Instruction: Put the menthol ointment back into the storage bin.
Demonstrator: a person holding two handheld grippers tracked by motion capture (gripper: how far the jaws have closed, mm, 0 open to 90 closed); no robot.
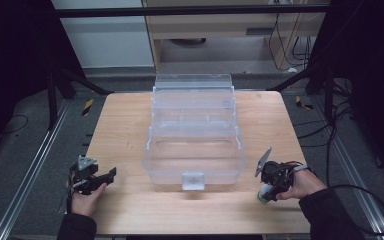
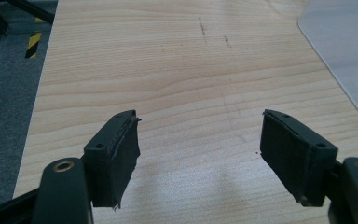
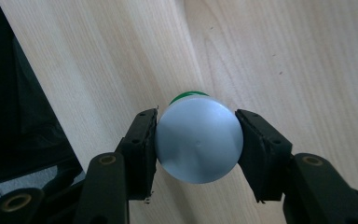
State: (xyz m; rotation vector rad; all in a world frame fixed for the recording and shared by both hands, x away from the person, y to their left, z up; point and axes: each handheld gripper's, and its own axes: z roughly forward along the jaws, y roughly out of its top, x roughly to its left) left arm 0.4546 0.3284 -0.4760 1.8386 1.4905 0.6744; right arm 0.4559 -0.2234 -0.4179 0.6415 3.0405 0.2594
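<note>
In the high view a clear bin (image 1: 194,135) stands at the centre of the frame on a wooden table (image 1: 130,210), its tiers stepping up toward the top of the frame. Its walls are see-through and hard to trace; a small clear latch (image 1: 193,180) shows on its near wall. Whether anything lies inside cannot be made out.

The left gripper (image 1: 102,177) sits at the lower left of that view, held by a hand (image 1: 84,200) whose sleeve is cut off by the bottom edge. In the left gripper view its jaws stand wide apart with only bare wood grain between them, and a pale corner of the bin (image 2: 345,56) enters at the upper right, cut off by the frame.

The right gripper (image 1: 267,192) is at the lower right of the high view, where the hand (image 1: 307,185) covers most of it and only a small pale blob shows at its tip. The right gripper view makes this plain: the jaws press both sides of a round white bottle (image 3: 198,140), seen end-on at the centre of the frame, with a sliver of green (image 3: 189,96) peeking behind its upper edge. The bottle's length and label are hidden. Whether it touches the table cannot be told.
</note>
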